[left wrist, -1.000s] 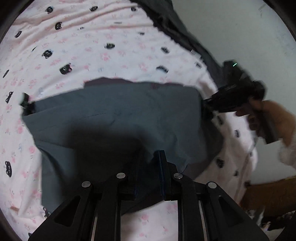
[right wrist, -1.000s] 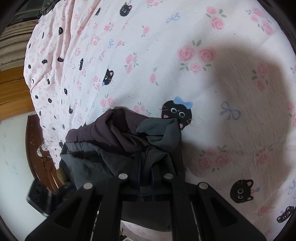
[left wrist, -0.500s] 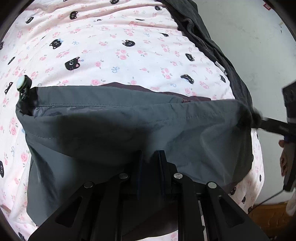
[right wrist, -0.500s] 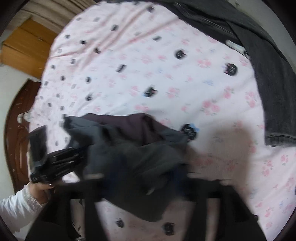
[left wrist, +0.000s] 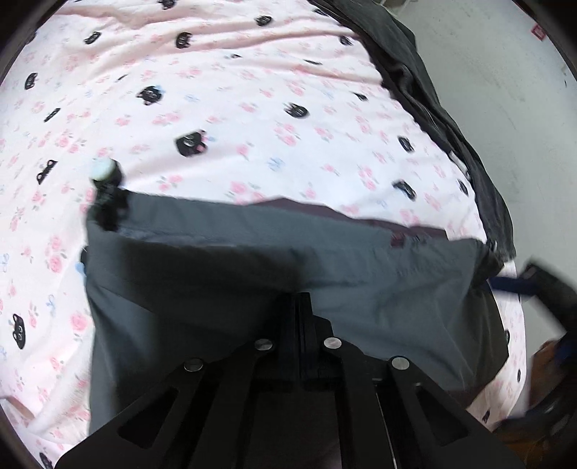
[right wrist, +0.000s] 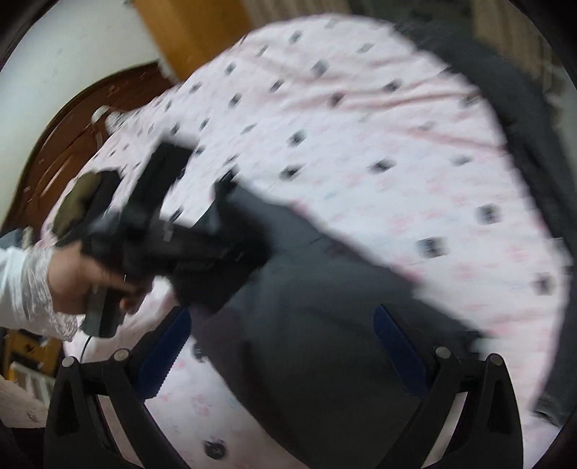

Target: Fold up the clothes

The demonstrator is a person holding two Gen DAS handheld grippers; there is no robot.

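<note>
A grey garment [left wrist: 223, 274] with a dark purple lining lies spread across the pink cat-print bed sheet [left wrist: 223, 93]. My left gripper [left wrist: 302, 306] is shut on the garment's near edge. In the right wrist view the same garment [right wrist: 324, 324] lies below my right gripper [right wrist: 285, 342], whose blue-padded fingers [right wrist: 395, 339] are wide open and empty. The left gripper [right wrist: 230, 249] shows there too, clamped on the cloth and held by a hand. The right gripper also shows blurred at the right edge of the left wrist view [left wrist: 519, 285], just off the garment's corner.
A dark grey garment [left wrist: 425, 90] lies along the bed's far right edge next to a white wall [left wrist: 505, 90]. A dark wooden headboard [right wrist: 72, 137] and an orange wooden panel [right wrist: 187, 32] stand beyond the bed. A cord toggle [left wrist: 102, 169] sits at the garment's left corner.
My right gripper has let go of the garment's corner, opened wide and pulled back. The garment went from bunched to stretched flat. My left gripper stays shut on it.
</note>
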